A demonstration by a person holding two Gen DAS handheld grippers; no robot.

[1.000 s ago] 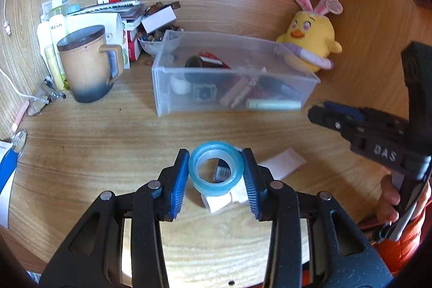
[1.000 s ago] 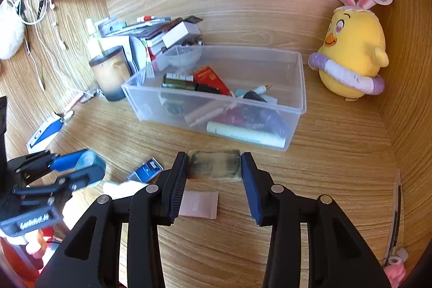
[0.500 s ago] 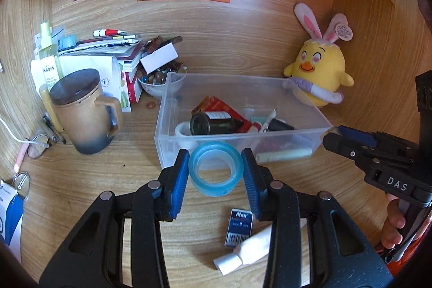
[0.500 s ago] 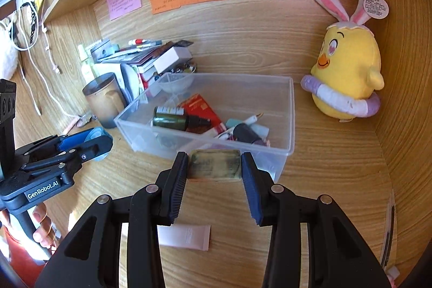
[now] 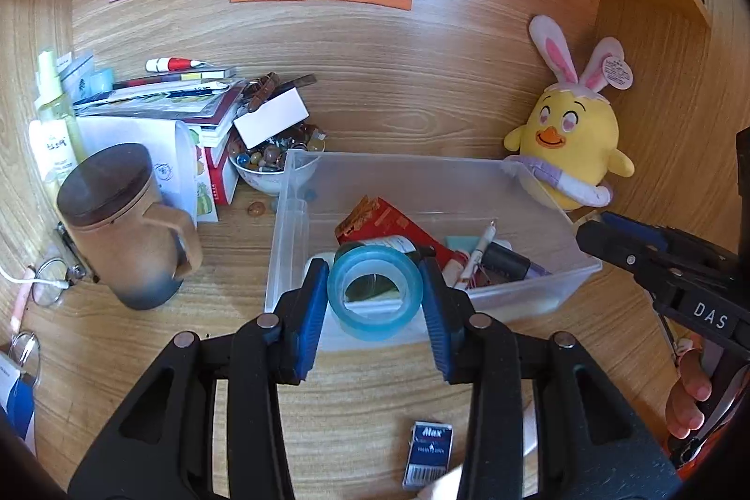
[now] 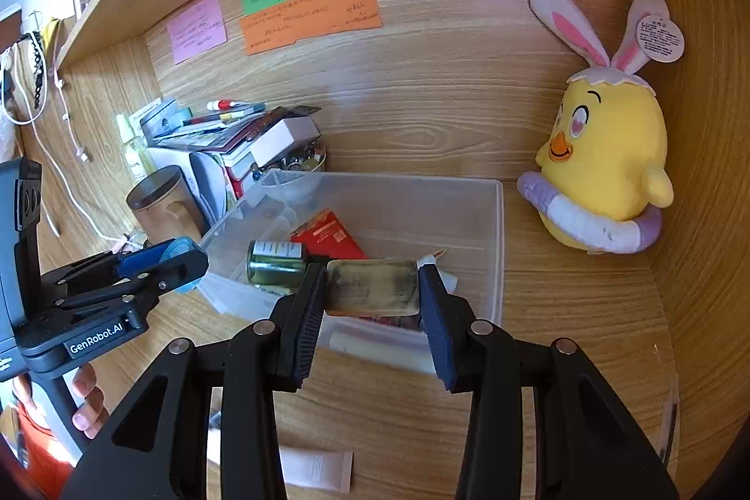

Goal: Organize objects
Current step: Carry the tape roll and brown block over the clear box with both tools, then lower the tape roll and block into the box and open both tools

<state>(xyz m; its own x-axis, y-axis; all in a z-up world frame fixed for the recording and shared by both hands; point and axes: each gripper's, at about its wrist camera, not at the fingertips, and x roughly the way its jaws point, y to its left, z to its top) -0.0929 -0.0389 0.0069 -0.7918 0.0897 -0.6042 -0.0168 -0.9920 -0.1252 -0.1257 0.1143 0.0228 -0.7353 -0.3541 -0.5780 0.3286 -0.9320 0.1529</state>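
My left gripper (image 5: 374, 297) is shut on a blue roll of tape (image 5: 375, 297), held over the near left part of the clear plastic bin (image 5: 534, 298). My right gripper (image 6: 371, 288) is shut on a worn yellowish rectangular tin (image 6: 371, 288), held over the bin's (image 6: 497, 247) near edge. Inside the bin lie a red packet (image 5: 379, 221), a green glass bottle (image 6: 275, 261), a pen (image 5: 478, 256) and other small items. Each gripper shows at the side of the other's view: the right gripper (image 5: 604, 237) and the left gripper (image 6: 187, 254).
A brown lidded mug (image 5: 124, 228) stands left of the bin, with a bowl of marbles (image 5: 272, 162) and stacked books (image 5: 187, 97) behind. A yellow chick plush (image 5: 569, 144) sits at the back right. A small Max box (image 5: 429, 453) and a white tube (image 6: 316, 469) lie on the desk.
Both grippers have moved forward and up towards the bin, carrying the tape roll and the tin. The items on the desk have slid down and back in both views.
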